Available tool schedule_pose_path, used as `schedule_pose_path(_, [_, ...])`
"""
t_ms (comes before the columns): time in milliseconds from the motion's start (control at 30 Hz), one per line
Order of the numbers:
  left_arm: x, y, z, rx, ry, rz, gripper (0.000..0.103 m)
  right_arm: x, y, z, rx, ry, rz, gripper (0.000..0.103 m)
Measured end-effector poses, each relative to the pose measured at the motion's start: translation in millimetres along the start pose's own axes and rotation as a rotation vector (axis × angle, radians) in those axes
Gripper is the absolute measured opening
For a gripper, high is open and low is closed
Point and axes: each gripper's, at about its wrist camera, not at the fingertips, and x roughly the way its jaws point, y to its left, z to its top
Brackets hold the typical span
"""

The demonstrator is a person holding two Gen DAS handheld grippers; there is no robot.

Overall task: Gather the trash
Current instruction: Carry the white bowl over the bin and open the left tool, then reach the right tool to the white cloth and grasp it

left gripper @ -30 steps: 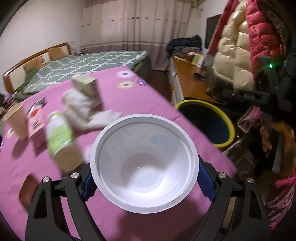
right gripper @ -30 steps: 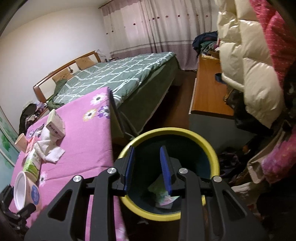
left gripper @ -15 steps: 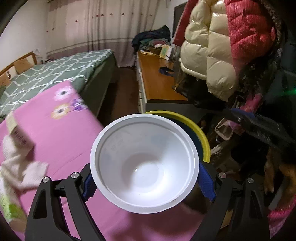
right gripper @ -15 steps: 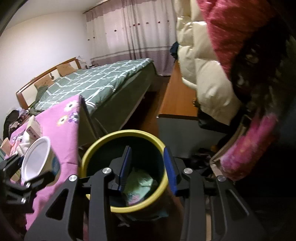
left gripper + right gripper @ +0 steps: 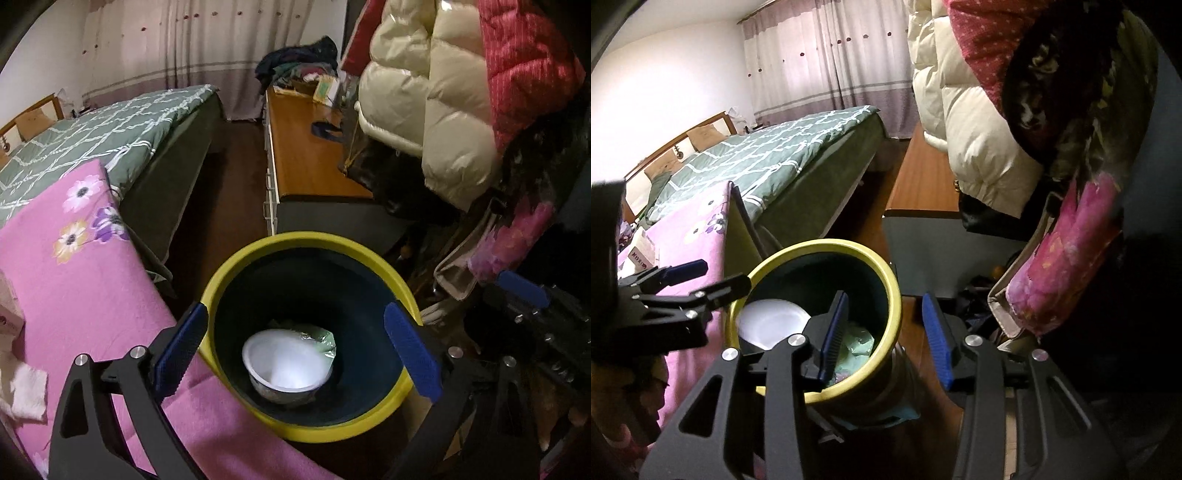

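- At the left edge of the left wrist view, crumpled tissue (image 5: 24,391) lies on the pink tablecloth (image 5: 85,280).
- Left gripper (image 5: 295,350), lower centre, is spread wide with nothing between its fingers, over the yellow-rimmed bin (image 5: 373,256).
- White bowl (image 5: 286,363) sits inside the bin on what looks like green wrapping.
- Right gripper (image 5: 886,336), lower centre of its view, is spread wide and empty, its left finger over the bin's rim.

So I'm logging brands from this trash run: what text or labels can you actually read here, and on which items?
Nothing reads cleanly.
Small white cardboard box on the pink flowered tablecloth: dark red print, too blurred to read.
White plastic bowl in the yellow-rimmed trash bin: no text visible.
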Motion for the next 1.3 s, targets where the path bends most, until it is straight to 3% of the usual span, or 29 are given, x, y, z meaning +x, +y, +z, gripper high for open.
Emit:
schedule_pose_path(267, [-93.0, 27.9, -21.9, -0.075, -0.147, 0.035, 0.098, 1.2, 22.6, -1.6, -0.036, 0.008, 0.041, 0.041])
schedule_pose_path(633, [-224.6, 102.2, -80.4, -0.219, -0.33, 0.287, 0.098, 5.8, 92.0, -5.4, -0.152, 0.035, 0.13, 0.042])
schedule_pose_path(767, [-259.5, 131.8, -106.8, -0.278, -0.364, 0.384, 0.098, 7.0, 127.7, -2.5, -0.202, 0.041, 0.174, 0.042])
schedule_pose_path(1033, [-308.7, 189.9, -165.2, -0.423, -0.387, 0.525, 0.098, 9.3, 230.8, -2.7, -0.359, 0.07, 0.343, 0.042])
schedule_pose_path(1300, [-324.2, 220.2, -205.0, -0.51, -0.384, 0.572, 0.098, 24.5, 337.4, -1.0, -0.457, 0.126, 0.508, 0.042])
